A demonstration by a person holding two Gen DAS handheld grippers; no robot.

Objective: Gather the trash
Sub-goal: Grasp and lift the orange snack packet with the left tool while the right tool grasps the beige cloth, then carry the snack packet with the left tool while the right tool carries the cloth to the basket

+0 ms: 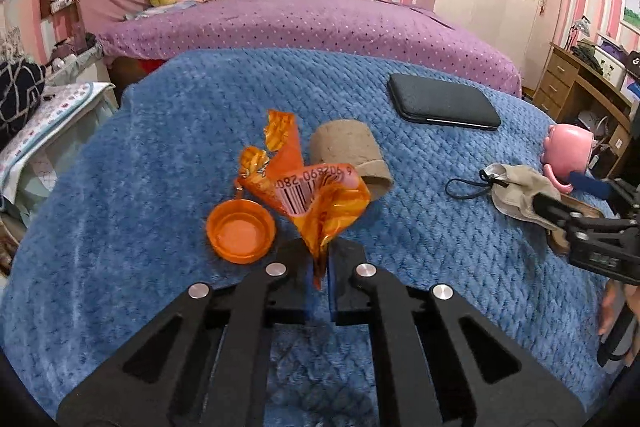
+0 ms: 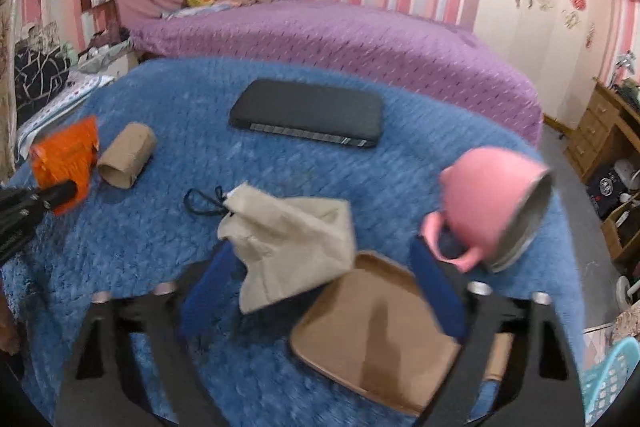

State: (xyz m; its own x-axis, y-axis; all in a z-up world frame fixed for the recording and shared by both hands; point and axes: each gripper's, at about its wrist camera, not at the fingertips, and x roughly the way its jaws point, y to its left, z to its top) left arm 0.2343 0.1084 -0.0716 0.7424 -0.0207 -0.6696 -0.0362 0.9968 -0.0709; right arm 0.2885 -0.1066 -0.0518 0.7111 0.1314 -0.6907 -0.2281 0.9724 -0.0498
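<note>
The left gripper (image 1: 320, 267) has its jaws clenched on the lower tip of a crumpled orange wrapper (image 1: 310, 195), which stands up from between the fingers (image 1: 294, 259); the foil is shiny and translucent, twisted into folds, with a white barcode patch and a row of printed digits facing the camera and a ragged torn flap at its top. Just left of the fingers an orange plastic cap (image 1: 240, 235) lies open side up on the blue blanket (image 1: 160, 147), and just beyond the wrapper a brown cardboard tube (image 1: 352, 159) lies on its side. Farther off to the right sits a black phone (image 1: 444, 107). The right gripper (image 2: 320, 275) has its jaws spread apart, nothing pinched; between its blue pads (image 2: 436, 291) lie a beige drawstring pouch (image 2: 288, 239) and, nearer, a tan flat tray (image 2: 372, 339). Just beyond the right-hand finger a pink cup (image 2: 488, 195) lies tipped over, its handle touching or nearly touching that finger's tip
</note>
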